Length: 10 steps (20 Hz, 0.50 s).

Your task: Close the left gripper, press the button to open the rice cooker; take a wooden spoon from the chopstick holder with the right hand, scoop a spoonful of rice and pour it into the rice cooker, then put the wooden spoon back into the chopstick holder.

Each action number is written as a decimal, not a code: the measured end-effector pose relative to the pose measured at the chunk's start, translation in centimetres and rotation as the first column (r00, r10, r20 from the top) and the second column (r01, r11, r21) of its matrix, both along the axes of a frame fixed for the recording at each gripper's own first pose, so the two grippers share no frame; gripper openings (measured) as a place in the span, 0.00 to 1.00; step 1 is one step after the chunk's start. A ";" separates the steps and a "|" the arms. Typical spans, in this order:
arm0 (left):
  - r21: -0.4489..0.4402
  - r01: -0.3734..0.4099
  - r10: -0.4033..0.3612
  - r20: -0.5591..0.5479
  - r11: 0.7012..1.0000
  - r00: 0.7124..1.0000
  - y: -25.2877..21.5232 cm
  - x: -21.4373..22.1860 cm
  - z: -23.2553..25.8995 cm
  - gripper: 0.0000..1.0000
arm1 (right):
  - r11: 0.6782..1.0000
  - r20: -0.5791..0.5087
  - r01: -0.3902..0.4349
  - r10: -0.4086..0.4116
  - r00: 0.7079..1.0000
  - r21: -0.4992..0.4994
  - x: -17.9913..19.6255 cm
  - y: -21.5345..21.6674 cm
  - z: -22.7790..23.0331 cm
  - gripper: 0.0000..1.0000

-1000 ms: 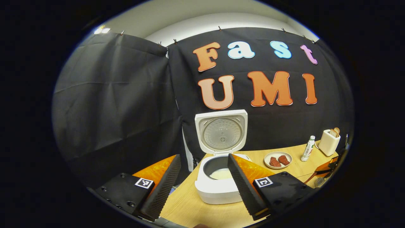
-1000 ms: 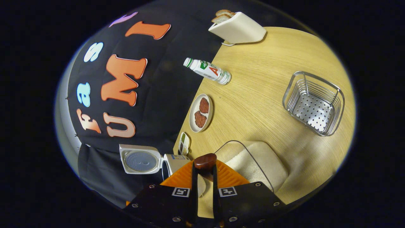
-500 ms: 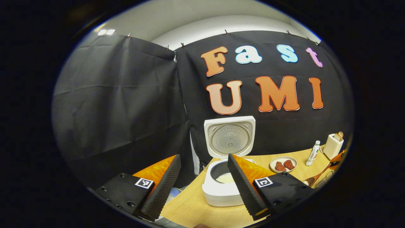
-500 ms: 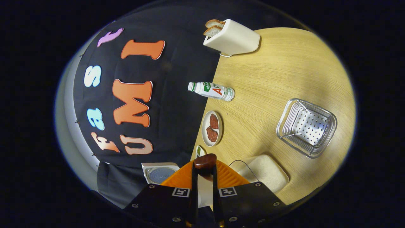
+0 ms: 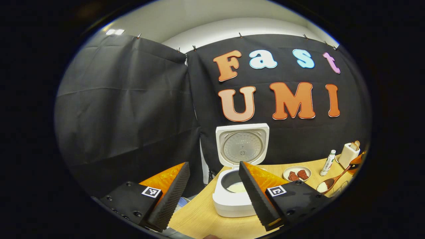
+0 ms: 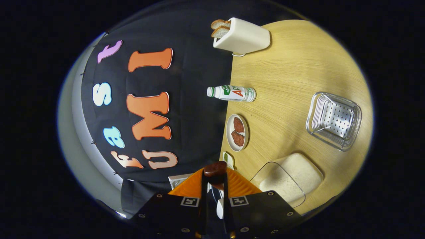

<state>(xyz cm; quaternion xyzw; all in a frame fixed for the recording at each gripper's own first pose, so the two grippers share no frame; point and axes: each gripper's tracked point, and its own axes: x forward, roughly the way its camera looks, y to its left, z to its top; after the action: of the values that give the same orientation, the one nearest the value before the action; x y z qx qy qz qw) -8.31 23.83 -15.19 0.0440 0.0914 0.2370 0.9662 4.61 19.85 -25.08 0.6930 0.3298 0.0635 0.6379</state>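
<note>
Left gripper (image 5: 212, 172) wide, holding nothing. Right gripper (image 6: 215, 172) clamped on wooden spoon (image 5: 332, 182), bowl loaded with rice, beside open rice cooker (image 5: 232, 199) on desk (image 6: 292, 66).

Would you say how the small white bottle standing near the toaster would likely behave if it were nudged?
The bottle stands tall and narrow, so it would probably tip easily. It looks round, so once down it may roll. It is likely light for its size.

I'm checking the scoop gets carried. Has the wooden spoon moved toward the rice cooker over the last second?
Yes. In the left gripper view the wooden spoon, carrying rice, has come into sight beside the plate of meat, nearer the open rice cooker.
</note>
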 end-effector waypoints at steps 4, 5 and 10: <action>-0.014 -0.016 0.016 0.008 1.000 1.000 1.0 -0.4 -0.3 1.00 | 0.996 0.019 0.009 -0.011 1.000 0.090 1.7 2.0 3.0 0.19; -0.014 -0.018 0.018 0.013 1.000 1.000 1.2 -0.4 -0.2 1.00 | 0.995 0.031 0.003 -0.006 1.000 0.102 2.4 2.9 3.6 0.19; -0.019 -0.042 0.043 0.023 0.999 0.999 2.6 -1.1 -0.3 1.00 | 0.990 0.101 -0.064 0.051 0.994 0.126 5.1 8.2 7.7 0.18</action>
<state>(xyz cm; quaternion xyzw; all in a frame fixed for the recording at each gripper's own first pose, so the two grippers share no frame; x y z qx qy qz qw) -9.44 26.46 -15.46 0.0304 0.0830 0.2572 0.9623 9.73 28.06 -17.39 0.7191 0.3134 0.1368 0.6049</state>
